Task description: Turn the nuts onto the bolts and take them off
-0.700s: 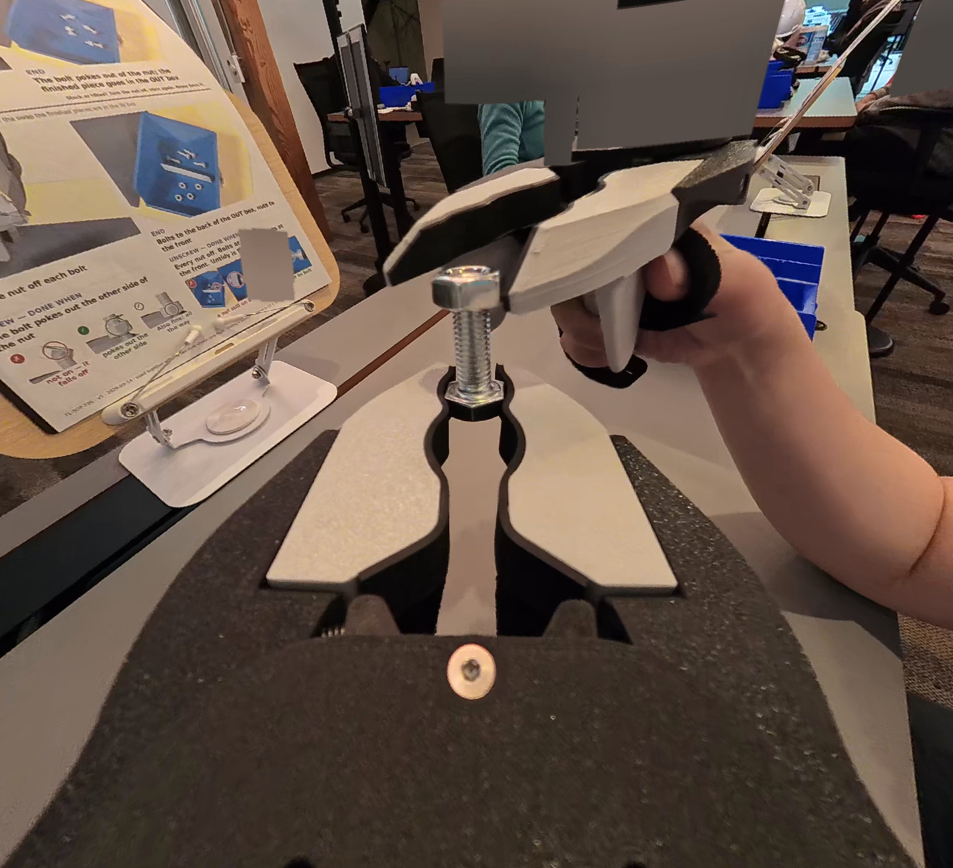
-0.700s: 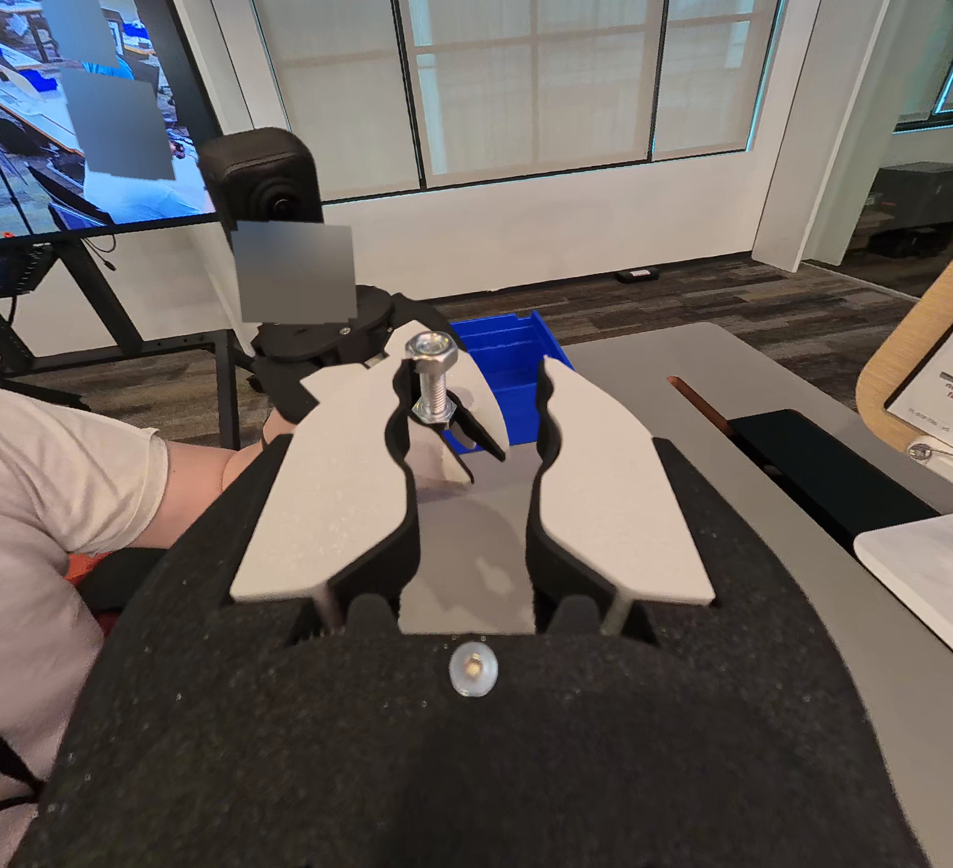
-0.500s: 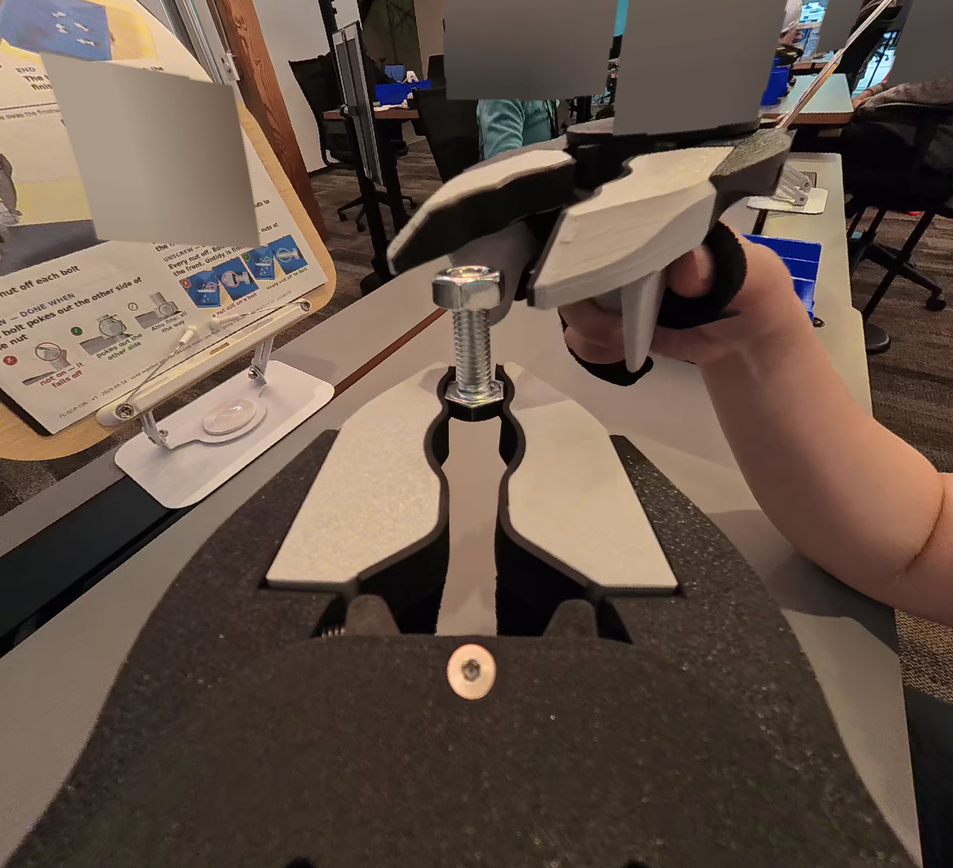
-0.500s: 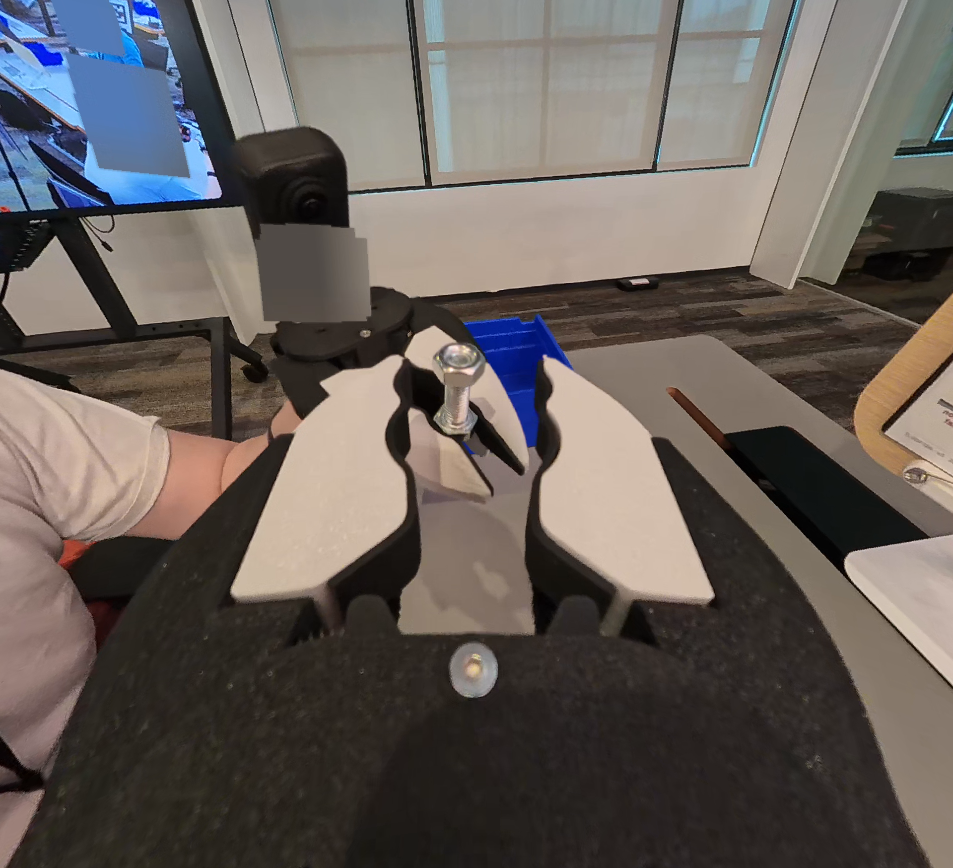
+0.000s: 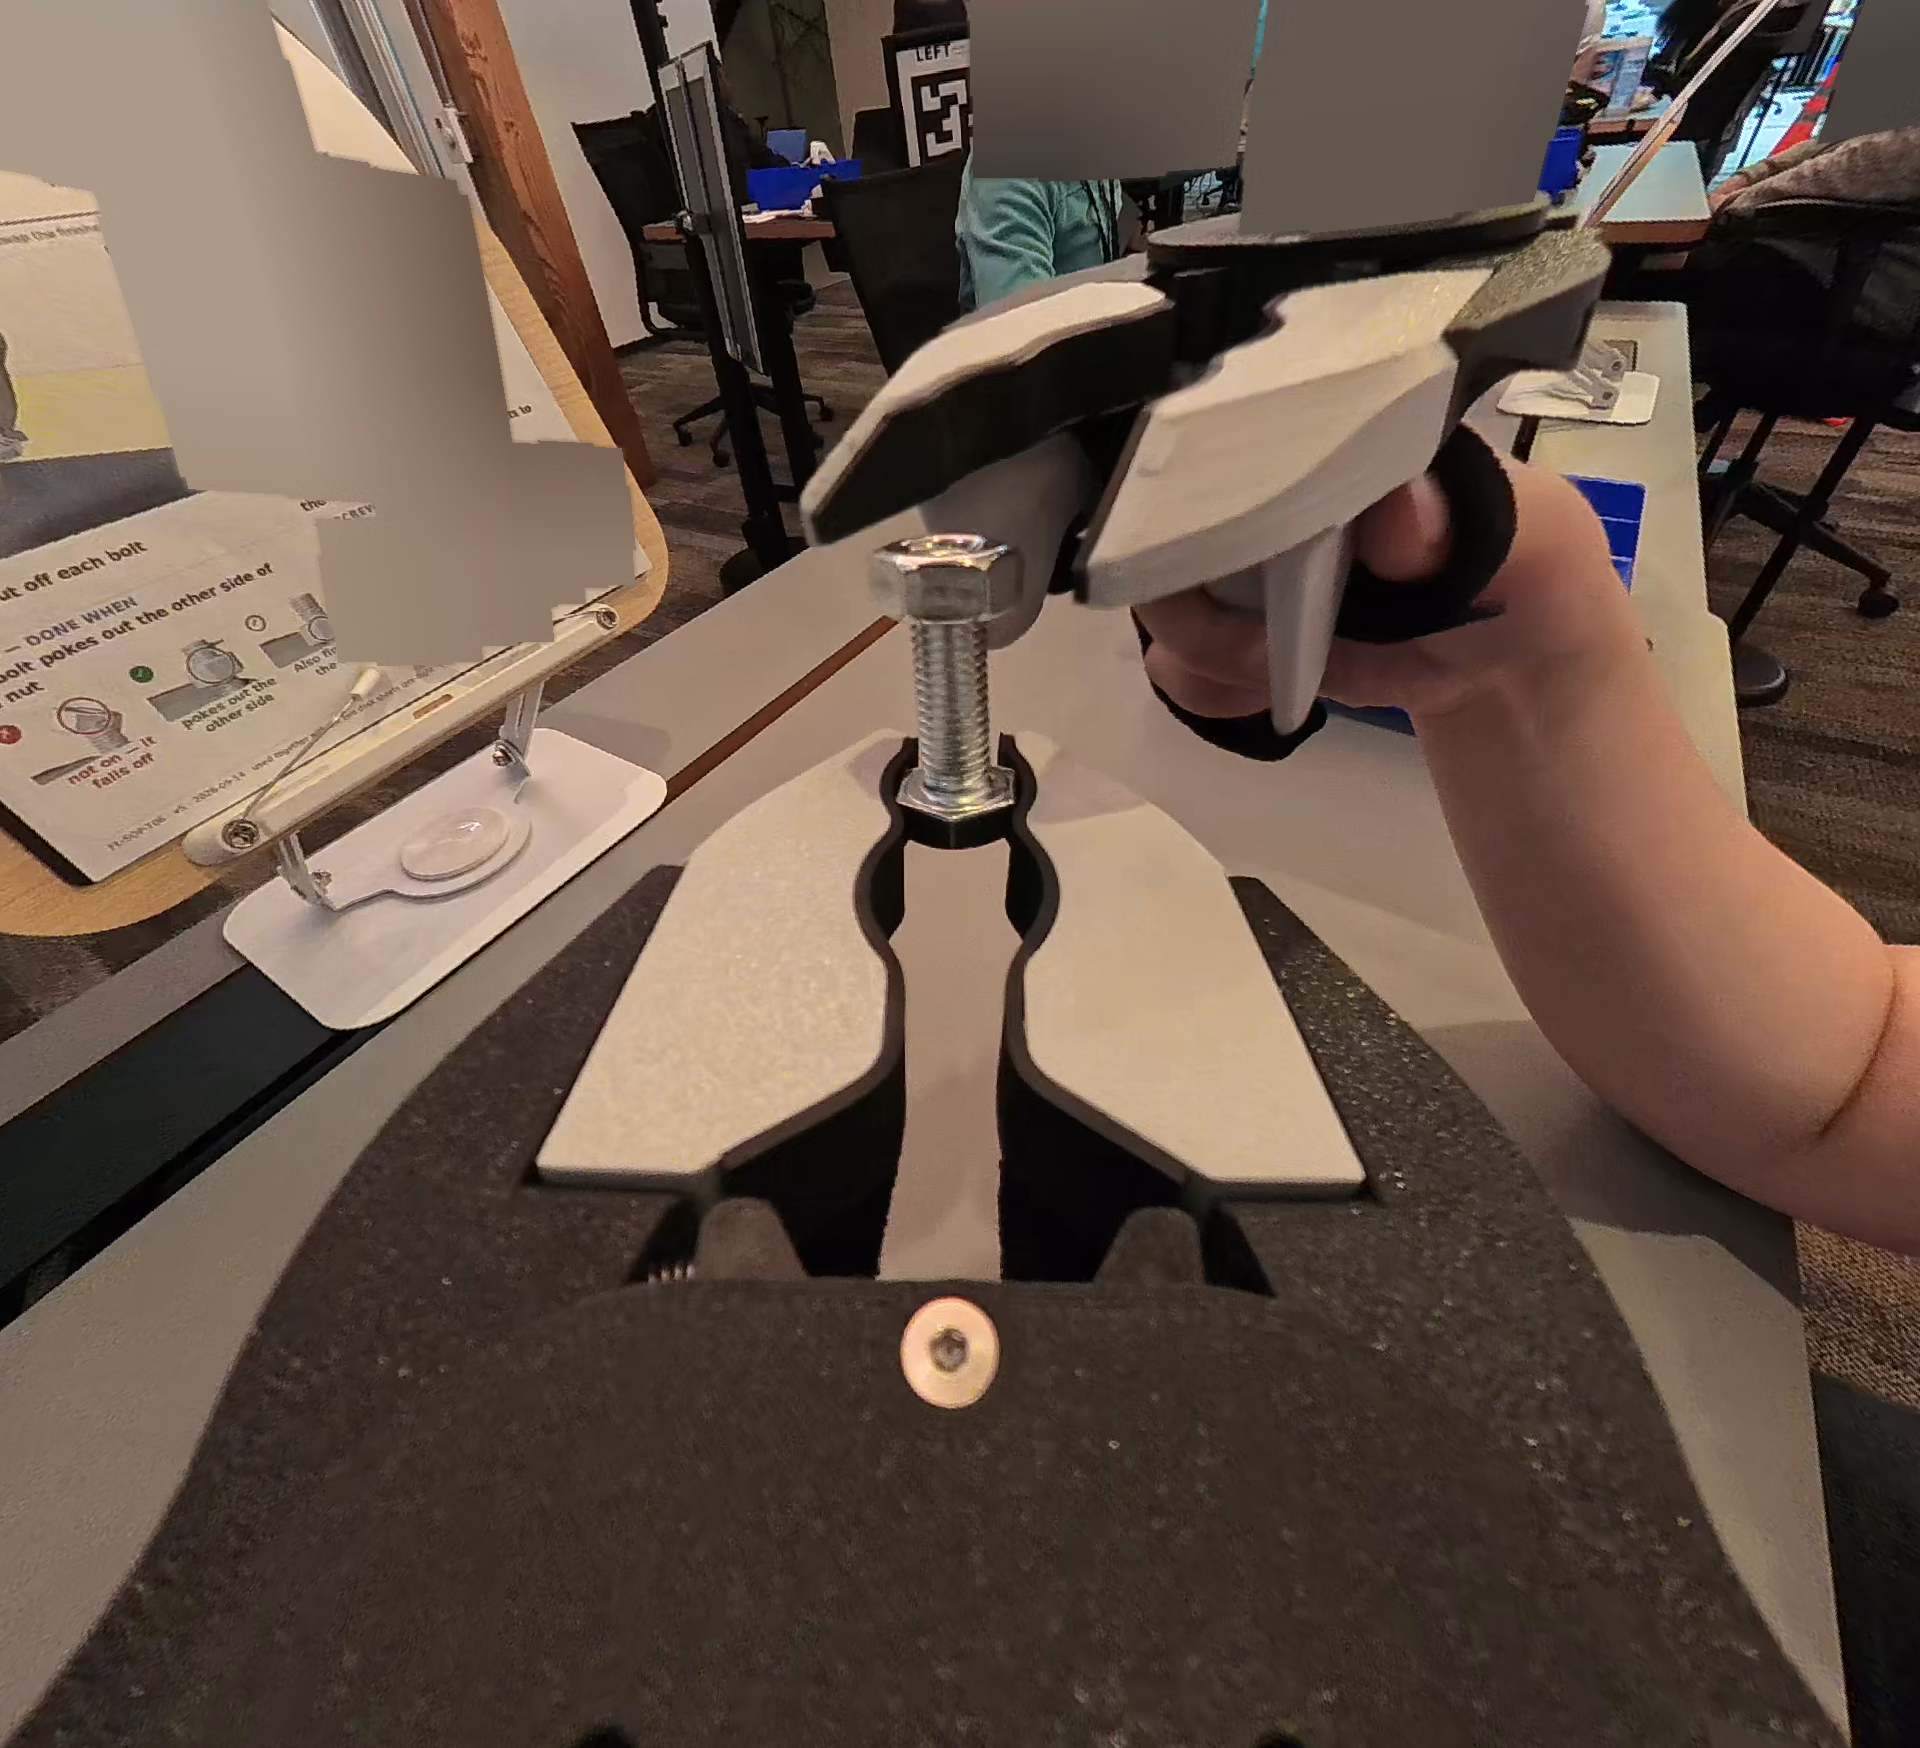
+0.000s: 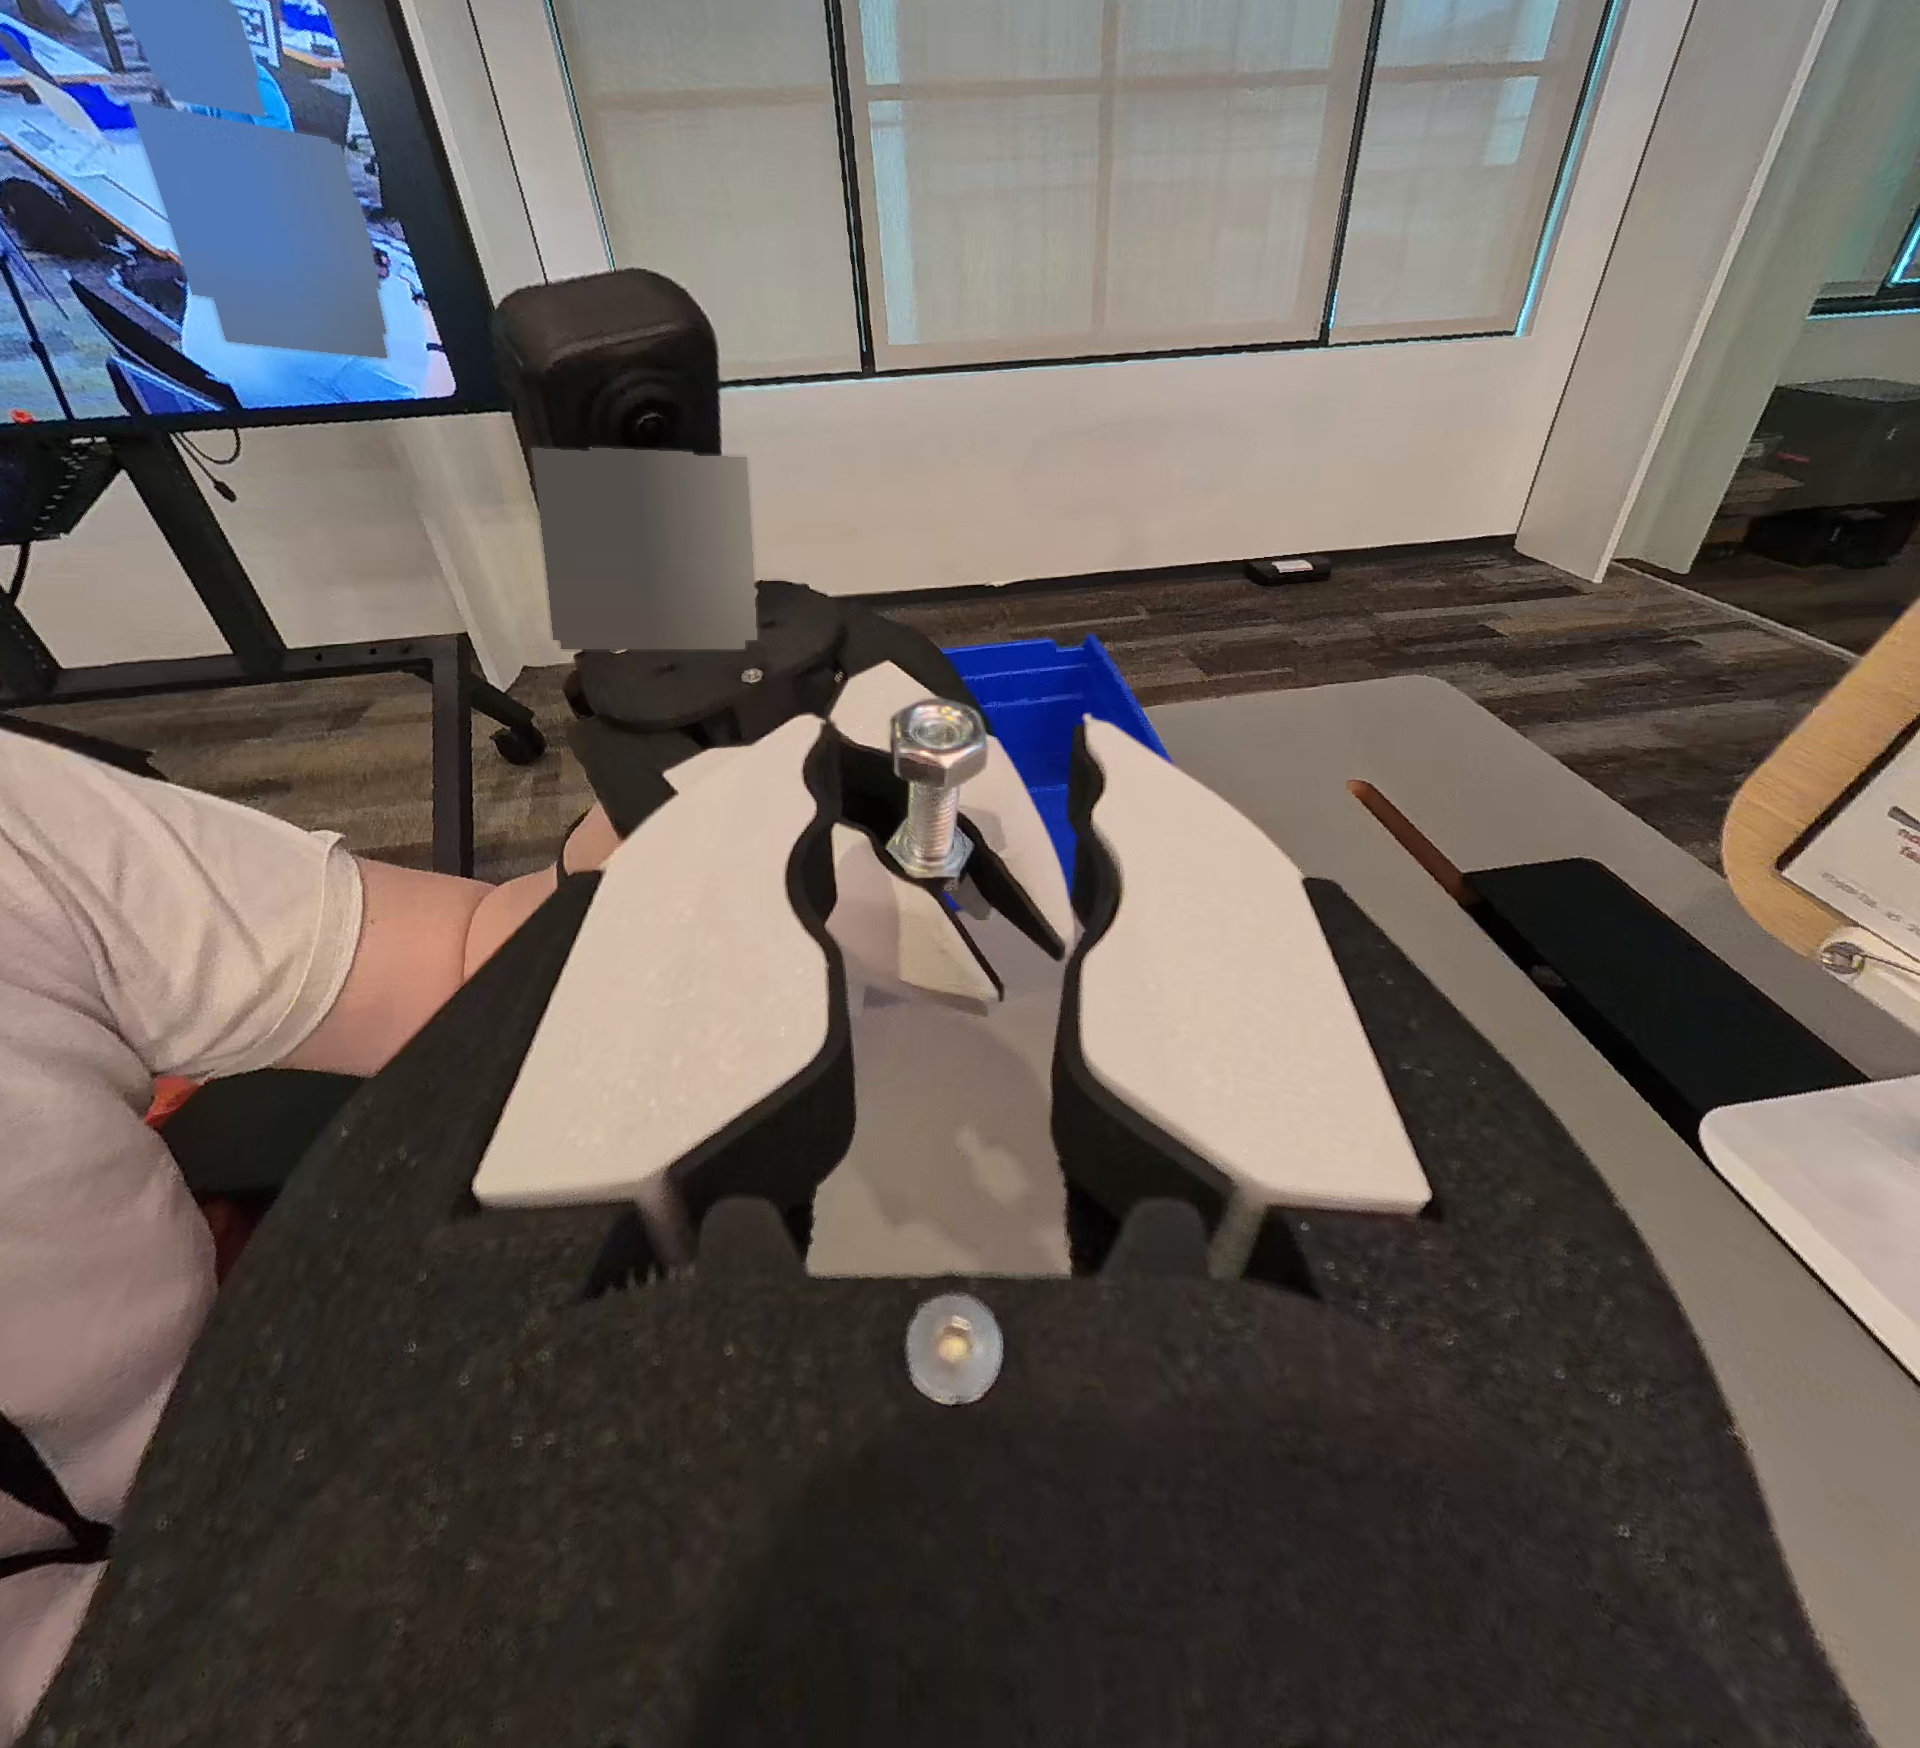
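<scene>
A silver bolt (image 5: 945, 659) stands upright, head up, threaded into a nut (image 5: 954, 794). My left gripper (image 5: 954, 810) is shut on the nut at its fingertips and holds it above the grey table (image 5: 1299, 825). My right gripper (image 5: 956, 545) is open and hovers just above and behind the bolt head, not gripping it. In the right wrist view the bolt (image 6: 935, 784) shows between the open fingers (image 6: 707, 919) of the right gripper (image 6: 948, 742), with the nut (image 6: 928, 857) in the left gripper's tips (image 6: 961, 909) below.
An instruction board (image 5: 208, 659) leans on a white stand (image 5: 447, 877) at the table's left. A blue bin (image 6: 1039, 711) sits at the far table edge, another one (image 5: 1610, 524) behind the hand. A dark slot (image 6: 1642, 981) runs along the table. People sit at desks in the background. There is about 5 cm between the tips of the two grippers.
My right gripper, still open, has shifted so that the bolt head moved from beside its left finger to midway between the fingers. The left gripper keeps the nut and bolt still.
</scene>
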